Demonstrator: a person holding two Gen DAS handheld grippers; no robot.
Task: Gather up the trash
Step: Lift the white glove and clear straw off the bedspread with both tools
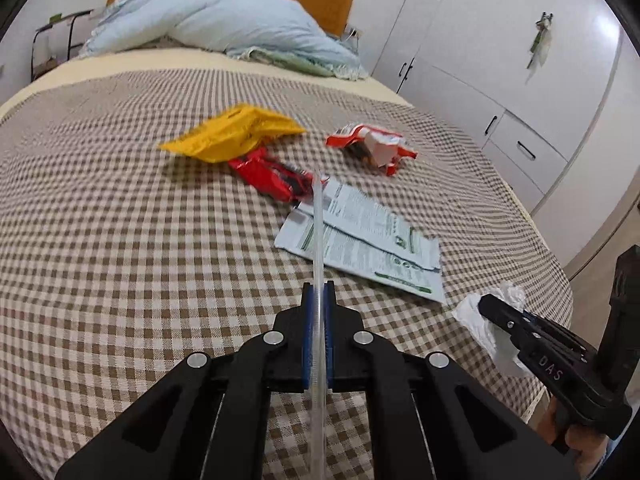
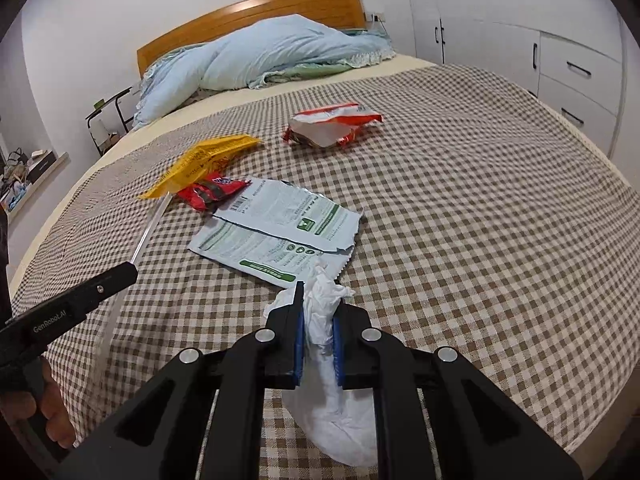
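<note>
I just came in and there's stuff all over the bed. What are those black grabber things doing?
A person is picking up trash with a grabber in each hand. The left gripper is shut on a clear straw. The right gripper is shut on a crumpled white tissue. A yellow wrapper, a red wrapper, a red-and-white packet and white-and-green pouches lie on the checked blanket.

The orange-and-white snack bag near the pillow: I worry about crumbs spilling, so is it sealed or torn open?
Torn open. The orange-and-white snack bag lies crumpled on the checked blanket, its white inner lining exposed. Whether anything remains inside, cannot tell.
</note>
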